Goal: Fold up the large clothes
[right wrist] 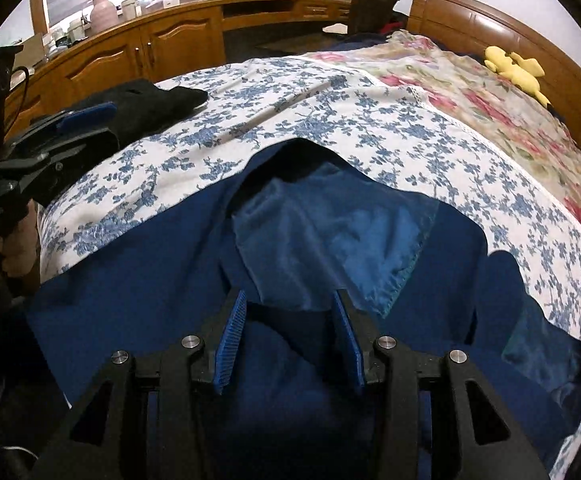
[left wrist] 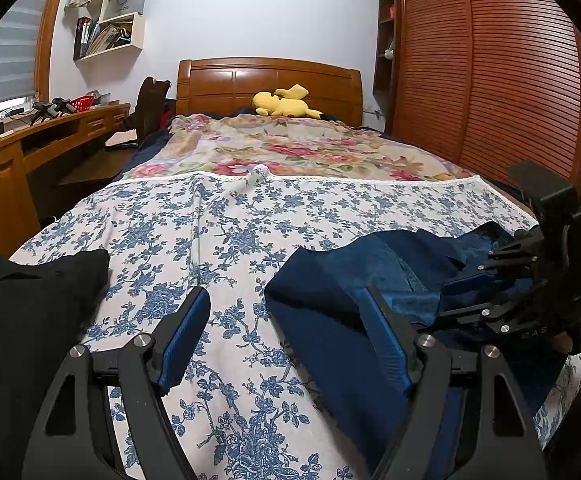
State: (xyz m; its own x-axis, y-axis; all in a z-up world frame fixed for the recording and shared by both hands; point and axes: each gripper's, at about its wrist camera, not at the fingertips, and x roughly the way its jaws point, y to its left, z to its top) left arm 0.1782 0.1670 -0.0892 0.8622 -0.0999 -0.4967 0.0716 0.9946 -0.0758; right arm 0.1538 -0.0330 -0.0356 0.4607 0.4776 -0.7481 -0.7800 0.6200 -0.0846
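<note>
A large navy blue garment (right wrist: 162,292) with a lighter blue lining (right wrist: 330,236) lies rumpled near the foot of the bed; it also shows in the left wrist view (left wrist: 330,320). My right gripper (right wrist: 290,312) is open, its jaws straddling a fold of the garment without closing on it; it shows from the side in the left wrist view (left wrist: 470,292). My left gripper (left wrist: 286,316) is open and empty over the blue floral sheet (left wrist: 210,232), its right finger at the garment's left edge. It shows in the right wrist view (right wrist: 74,120).
A black garment (left wrist: 30,300) lies at the bed's left edge, also in the right wrist view (right wrist: 146,100). A pink floral blanket (left wrist: 290,148), yellow plush toy (left wrist: 282,102) and wooden headboard (left wrist: 226,80) lie beyond. A wooden desk (right wrist: 138,48) stands left, a wardrobe (left wrist: 490,80) right.
</note>
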